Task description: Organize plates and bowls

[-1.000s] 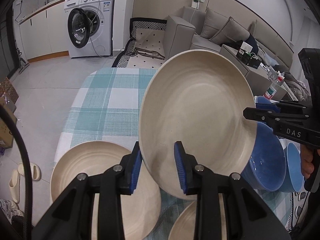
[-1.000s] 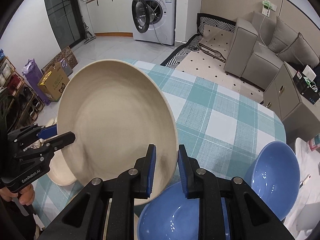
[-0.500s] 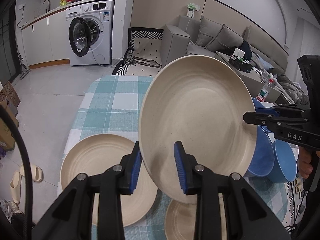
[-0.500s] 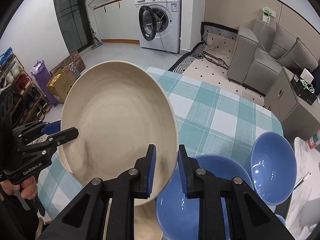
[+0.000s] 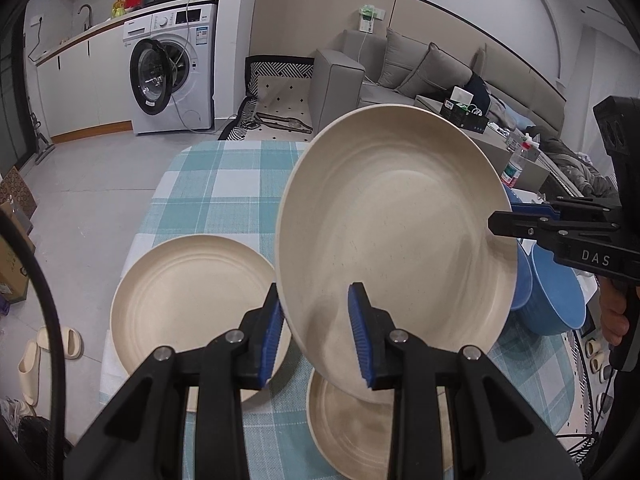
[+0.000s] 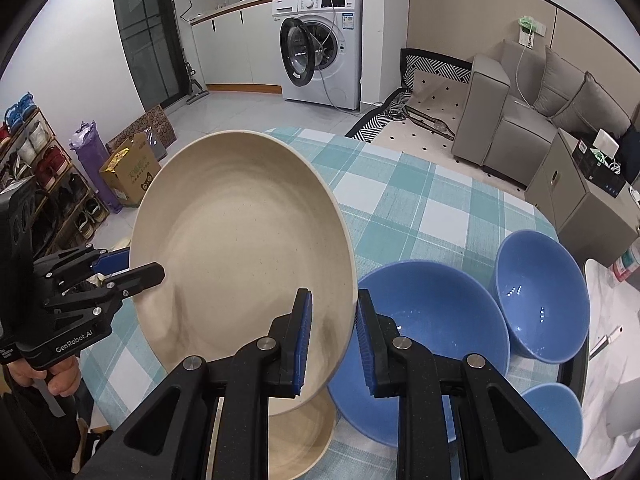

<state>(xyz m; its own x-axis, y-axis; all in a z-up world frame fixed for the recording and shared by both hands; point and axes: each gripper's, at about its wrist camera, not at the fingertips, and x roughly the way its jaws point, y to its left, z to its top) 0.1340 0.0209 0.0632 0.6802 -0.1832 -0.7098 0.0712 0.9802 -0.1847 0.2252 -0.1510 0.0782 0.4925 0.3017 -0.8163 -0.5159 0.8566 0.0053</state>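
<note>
Two grippers share one beige plate, held tilted in the air above the checked tablecloth. In the left wrist view, the left gripper clamps the plate's near rim between its blue ribbed pads, while the right gripper pinches the far rim. A second beige plate, round and faintly ringed, lies flat on the cloth beside the raised one, and a third sits partly hidden beneath it. Blue bowls peek out behind the raised plate's edge.

In the right wrist view, the right gripper is closed on the same matte, speckled plate; the left gripper grips the opposite rim. Three glossy blue bowls crowd the table close beside it.
</note>
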